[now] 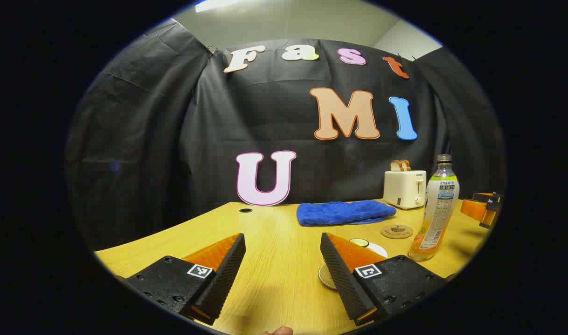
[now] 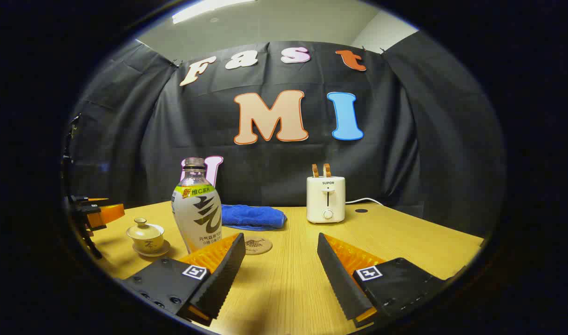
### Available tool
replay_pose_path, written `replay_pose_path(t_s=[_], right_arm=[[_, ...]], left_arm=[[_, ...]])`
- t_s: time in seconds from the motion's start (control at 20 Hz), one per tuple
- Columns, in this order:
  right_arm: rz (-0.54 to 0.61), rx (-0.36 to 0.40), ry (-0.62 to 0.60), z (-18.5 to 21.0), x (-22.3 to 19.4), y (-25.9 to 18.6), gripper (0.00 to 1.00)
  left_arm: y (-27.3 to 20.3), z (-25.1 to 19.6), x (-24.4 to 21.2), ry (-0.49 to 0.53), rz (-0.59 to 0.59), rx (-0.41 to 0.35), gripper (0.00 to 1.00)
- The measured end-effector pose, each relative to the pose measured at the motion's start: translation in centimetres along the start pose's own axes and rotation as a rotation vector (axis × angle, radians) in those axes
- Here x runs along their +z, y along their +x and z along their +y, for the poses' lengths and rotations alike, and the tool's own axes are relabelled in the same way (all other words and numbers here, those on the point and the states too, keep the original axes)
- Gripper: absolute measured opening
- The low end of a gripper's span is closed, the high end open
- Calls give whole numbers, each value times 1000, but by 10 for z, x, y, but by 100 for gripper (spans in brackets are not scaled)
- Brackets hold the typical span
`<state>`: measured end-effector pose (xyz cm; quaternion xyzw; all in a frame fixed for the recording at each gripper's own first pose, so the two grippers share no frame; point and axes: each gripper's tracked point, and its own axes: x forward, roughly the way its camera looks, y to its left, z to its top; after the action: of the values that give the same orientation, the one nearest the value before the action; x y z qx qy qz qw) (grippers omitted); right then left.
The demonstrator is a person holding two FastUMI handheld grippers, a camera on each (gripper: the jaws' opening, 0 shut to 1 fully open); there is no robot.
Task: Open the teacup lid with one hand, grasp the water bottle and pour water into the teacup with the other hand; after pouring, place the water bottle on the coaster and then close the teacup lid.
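Observation:
My left gripper [image 1: 281, 237] is open above the wooden table [image 1: 274, 279], with nothing between its fingers. The lidded teacup [image 1: 360, 243] on its saucer [image 1: 325, 277] sits just behind the gripper's right finger, which hides most of it. A labelled water bottle [image 1: 435, 209] stands upright to the right, with a round brown coaster [image 1: 396, 231] just behind it. My right gripper [image 2: 280, 237] is also open and holds nothing. From there the bottle [image 2: 198, 209] stands just beyond its left finger. The teacup [image 2: 146, 235] has its lid on, and the coaster [image 2: 258, 245] lies ahead.
A folded blue towel [image 1: 344, 212] lies by the back wall and a white toaster [image 1: 405, 188] holding bread slices stands beside it. The toaster [image 2: 326, 199] and towel [image 2: 251, 216] are behind the bottle. The other gripper [image 1: 482, 209] shows at the right edge.

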<state>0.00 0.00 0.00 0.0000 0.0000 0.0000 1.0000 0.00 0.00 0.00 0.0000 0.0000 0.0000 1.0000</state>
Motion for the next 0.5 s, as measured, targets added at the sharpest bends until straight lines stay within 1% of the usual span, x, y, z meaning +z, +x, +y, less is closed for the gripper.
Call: replay_pose_path(t_s=[0.05,0.1,0.5], right_arm=[[2,-2,2,0,0,0,99],[0,-4,1,0,1,0,96],[1,-8,2,2,1,0,96]], left_arm=[[-1,0,0,0,0,0,95],[-1,0,-1,1,-1,0,95],[-1,0,0,0,-2,0,95]])
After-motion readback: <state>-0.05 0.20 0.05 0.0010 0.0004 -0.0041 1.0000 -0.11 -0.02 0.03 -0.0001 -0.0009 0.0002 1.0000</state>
